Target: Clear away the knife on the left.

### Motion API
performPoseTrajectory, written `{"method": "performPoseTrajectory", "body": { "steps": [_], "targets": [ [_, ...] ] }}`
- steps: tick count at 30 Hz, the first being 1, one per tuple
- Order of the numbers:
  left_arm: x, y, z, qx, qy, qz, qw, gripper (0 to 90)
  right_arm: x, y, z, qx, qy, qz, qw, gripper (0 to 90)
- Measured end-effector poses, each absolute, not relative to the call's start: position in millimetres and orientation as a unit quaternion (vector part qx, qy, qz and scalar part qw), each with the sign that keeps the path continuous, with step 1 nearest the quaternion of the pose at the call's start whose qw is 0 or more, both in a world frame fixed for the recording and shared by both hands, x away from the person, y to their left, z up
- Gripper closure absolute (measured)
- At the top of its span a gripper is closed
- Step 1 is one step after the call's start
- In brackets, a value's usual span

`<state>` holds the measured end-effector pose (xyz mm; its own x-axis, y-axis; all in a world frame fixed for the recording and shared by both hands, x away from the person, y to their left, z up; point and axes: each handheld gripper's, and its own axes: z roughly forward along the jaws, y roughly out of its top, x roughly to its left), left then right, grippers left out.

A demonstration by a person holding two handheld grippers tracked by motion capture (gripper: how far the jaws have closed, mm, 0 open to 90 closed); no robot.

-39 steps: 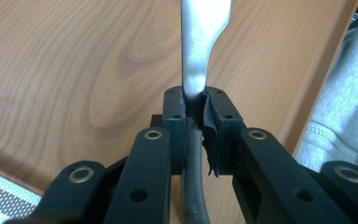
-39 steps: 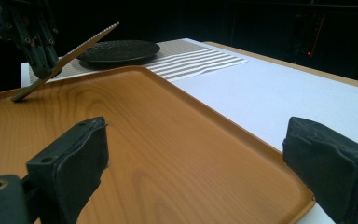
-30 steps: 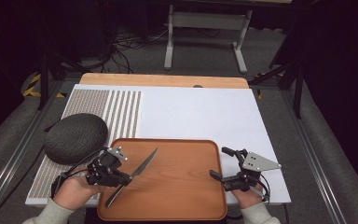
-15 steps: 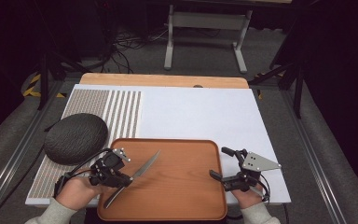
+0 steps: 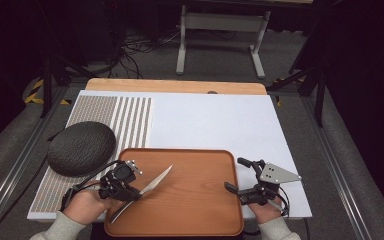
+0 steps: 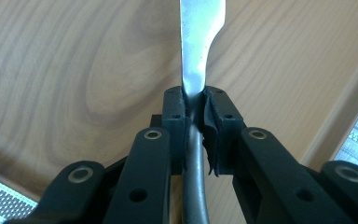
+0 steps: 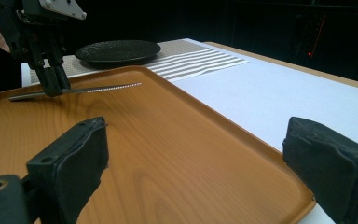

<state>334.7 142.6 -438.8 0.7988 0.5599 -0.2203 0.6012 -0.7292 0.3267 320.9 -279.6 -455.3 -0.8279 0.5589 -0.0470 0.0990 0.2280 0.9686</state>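
Left gripper (image 5: 130, 192) sits lower left of the high view, jaws clamped on a knife (image 5: 152, 183) where handle meets blade; the blade points toward frame centre over the wooden tray (image 5: 200, 210). Left gripper view confirms it: pads (image 6: 175, 116) pinch the knife (image 6: 196, 51) from both sides above the tray (image 6: 74, 70). Right gripper (image 5: 241, 176) at lower right, jaws wide apart, nothing between them, by the tray's right rim. Dark round plate (image 5: 81, 147) at left on a striped mat (image 5: 125, 120), white table (image 5: 220, 125) beyond.
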Motion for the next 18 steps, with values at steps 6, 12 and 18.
{"method": "performPoseTrajectory", "body": {
  "steps": [6, 12, 18],
  "targets": [
    [335.4, 140.9, -441.1, 0.930, 0.312, -0.053, 0.187, 79.7, 320.9, -279.9, -455.1, 0.217, 0.757, 0.583, 0.198, 7.2],
    [335.1, 139.2, -443.1, 0.930, 0.313, -0.051, 0.183, 79.6, 321.2, -279.6, -455.4, 0.217, 0.758, 0.584, 0.195, 7.2],
    [335.6, 138.0, -445.3, 0.932, 0.313, -0.050, 0.179, 79.4, 321.4, -279.7, -455.4, 0.217, 0.757, 0.585, 0.194, 7.1]
  ]
}}
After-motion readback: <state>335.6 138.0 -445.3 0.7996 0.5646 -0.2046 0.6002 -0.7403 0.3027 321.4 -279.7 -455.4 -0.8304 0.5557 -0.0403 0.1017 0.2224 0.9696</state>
